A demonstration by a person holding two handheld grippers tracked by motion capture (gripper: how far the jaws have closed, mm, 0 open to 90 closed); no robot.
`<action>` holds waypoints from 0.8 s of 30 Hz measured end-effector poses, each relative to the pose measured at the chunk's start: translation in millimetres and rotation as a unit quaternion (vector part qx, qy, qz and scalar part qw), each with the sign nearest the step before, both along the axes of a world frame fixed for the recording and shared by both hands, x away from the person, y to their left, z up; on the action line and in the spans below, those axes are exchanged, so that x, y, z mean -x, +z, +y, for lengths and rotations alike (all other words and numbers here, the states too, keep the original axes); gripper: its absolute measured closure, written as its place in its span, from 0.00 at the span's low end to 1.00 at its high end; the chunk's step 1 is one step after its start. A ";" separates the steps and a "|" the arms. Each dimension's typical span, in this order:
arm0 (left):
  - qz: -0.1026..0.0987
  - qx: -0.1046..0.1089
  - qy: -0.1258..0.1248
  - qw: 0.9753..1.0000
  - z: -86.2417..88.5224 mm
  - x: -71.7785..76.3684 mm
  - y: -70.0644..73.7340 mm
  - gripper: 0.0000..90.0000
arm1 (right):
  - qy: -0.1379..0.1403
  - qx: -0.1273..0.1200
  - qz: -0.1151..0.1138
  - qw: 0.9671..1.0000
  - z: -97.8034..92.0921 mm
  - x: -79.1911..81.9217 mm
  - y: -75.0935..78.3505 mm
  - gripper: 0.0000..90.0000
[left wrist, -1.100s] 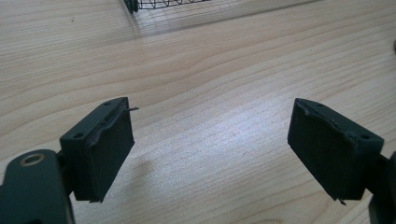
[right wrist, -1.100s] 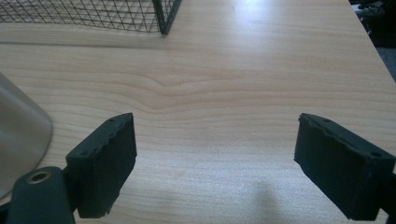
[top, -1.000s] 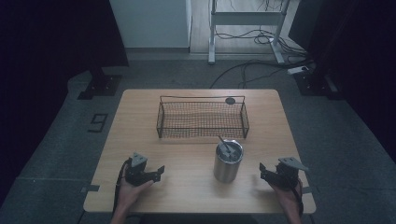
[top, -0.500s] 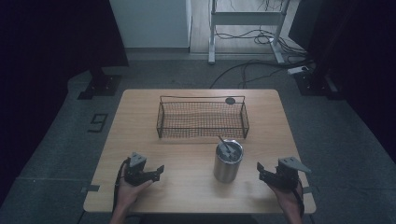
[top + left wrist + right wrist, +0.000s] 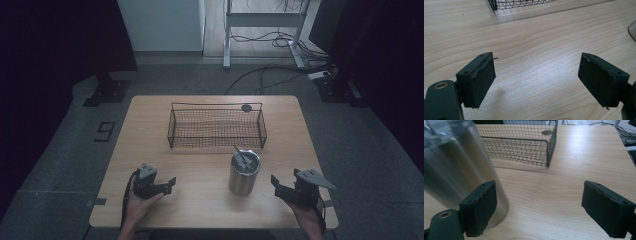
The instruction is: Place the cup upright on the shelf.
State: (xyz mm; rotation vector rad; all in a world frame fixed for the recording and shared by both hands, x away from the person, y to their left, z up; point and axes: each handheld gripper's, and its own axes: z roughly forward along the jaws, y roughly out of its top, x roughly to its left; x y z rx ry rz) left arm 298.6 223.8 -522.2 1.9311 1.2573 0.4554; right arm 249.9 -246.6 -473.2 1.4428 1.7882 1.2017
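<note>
steel cup (image 5: 244, 173): stands upright on the wooden table (image 5: 200, 160), near the front edge and a little right of centre, just in front of the wire basket's near wall, apart from it.
cup's look: brushed metal cylinder, taller than wide, open at the top; in the right gripper view (image 5: 461, 170) its wall is blurred and catches soft streaks of light.
inside the cup: a thin grey utensil (image 5: 241, 156) leans against the rim; too small to tell which kind.
long axis: vertical, so a side-on pinch across the wall looks the natural approach.
right gripper (image 5: 292, 189): jaws spread wide, holding nothing; it rests low at the table's front right corner.
key relation: the cup lies to this gripper's left and slightly forward; in the right gripper view it sits just beyond the left jaw, outside the gap, so the hand would need to swing left to bring the cup between the jaws.
left gripper (image 5: 159, 185): jaws wide apart and empty, over bare wood, pointing toward the cup from the other side.
nearer hand: judged about even, the right slightly closer.
wire basket (image 5: 217, 145): black mesh, rectangular, empty, behind the cup at mid-table.
small dark disc (image 5: 246, 107): on the table beyond the basket's far right corner.
</note>
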 end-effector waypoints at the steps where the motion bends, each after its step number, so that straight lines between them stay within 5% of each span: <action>1: 0.000 0.000 0.000 1.000 0.0 0.0 0.0 0.16 | 0.000 0.000 0.000 1.000 0.0 0.0 0.0 0.14; 24: 0.004 -0.002 -0.001 1.000 -0.1 -0.8 -1.6 0.16 | 0.073 -0.010 -0.017 0.997 22.2 15.3 19.1 0.09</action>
